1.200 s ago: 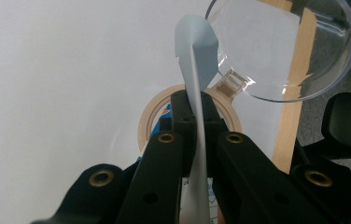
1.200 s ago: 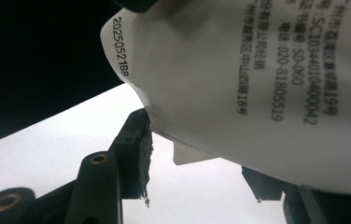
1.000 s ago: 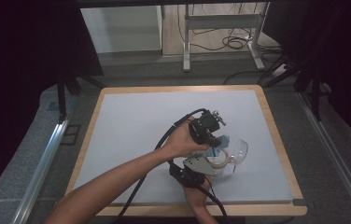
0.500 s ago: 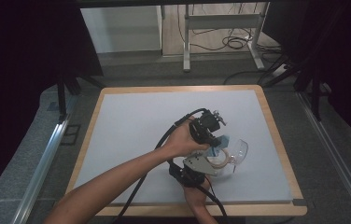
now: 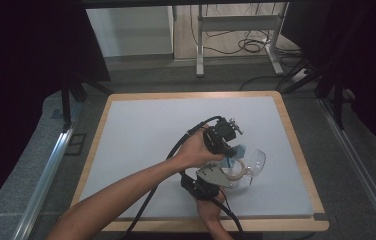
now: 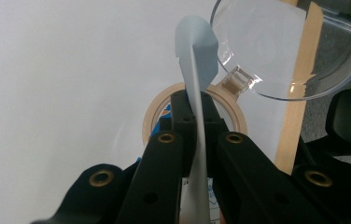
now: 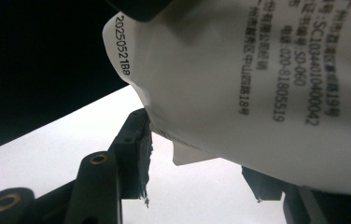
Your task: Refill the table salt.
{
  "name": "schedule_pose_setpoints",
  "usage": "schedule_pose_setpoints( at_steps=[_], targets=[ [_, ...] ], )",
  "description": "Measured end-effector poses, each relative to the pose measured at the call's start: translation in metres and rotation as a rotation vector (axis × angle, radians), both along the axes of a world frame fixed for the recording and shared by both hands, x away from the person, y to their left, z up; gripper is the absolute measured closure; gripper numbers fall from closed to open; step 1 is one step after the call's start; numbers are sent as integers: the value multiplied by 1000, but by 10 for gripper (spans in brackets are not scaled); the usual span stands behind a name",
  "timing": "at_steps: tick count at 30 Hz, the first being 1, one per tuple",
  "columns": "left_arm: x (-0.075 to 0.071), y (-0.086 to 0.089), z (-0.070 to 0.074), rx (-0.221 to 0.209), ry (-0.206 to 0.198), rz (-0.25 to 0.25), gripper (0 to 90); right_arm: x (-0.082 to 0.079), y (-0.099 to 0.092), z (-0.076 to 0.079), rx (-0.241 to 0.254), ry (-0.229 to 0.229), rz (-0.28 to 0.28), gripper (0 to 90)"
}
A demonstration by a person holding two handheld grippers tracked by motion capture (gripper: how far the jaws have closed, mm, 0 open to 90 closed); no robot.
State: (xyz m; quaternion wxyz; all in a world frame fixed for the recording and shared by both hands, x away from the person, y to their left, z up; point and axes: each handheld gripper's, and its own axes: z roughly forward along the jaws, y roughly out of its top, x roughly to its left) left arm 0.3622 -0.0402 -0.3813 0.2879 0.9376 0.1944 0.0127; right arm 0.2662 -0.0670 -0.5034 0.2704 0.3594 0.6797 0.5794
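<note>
I keep the left gripper [image 6: 197,126] pinched shut on the pale blue foil lid [image 6: 194,60] of the round cup [image 5: 232,170], so the lid stands up on edge above the cup's tan rim [image 6: 157,109]. I think I am peeling it off. The right gripper [image 7: 201,158] comes from the near side of the cup, with its jaws halfway apart around the printed white label [image 7: 257,84] on the cup wall; it seems to hold the cup steady. A clear plastic dome lid [image 5: 257,161] hangs at the cup's far right side, just beside it.
</note>
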Motion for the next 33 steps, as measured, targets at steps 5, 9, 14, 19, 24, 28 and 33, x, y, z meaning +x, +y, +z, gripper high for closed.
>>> schedule_pose_setpoints(
  at_steps=[5, 9, 14, 19, 24, 28, 33],
  targets=[
    [0, -1, 0, 0, -1, 0, 900, 0, 0, 0, 6, 5, -2, 490],
    [0, -2, 2, 10, -7, -5, 900, 0, 0, 0, 5, 2, -1, 490],
    [1, -2, 4, -11, -1, -4, 900, 1, -2, 2, 2, -9, -6, 490],
    [1, -4, 3, 1, -3, -6, 900, 1, -3, 1, 3, -4, -6, 490],
    [1, -4, 3, 1, -5, -6, 900, 0, -3, 1, 3, -2, -6, 490],
    [1, -3, 3, 0, -6, -8, 900, 0, -3, 1, 0, -4, -4, 490],
    [0, -3, 2, 2, -7, -7, 900, 0, -2, 1, 2, -2, -4, 490]
  ],
)
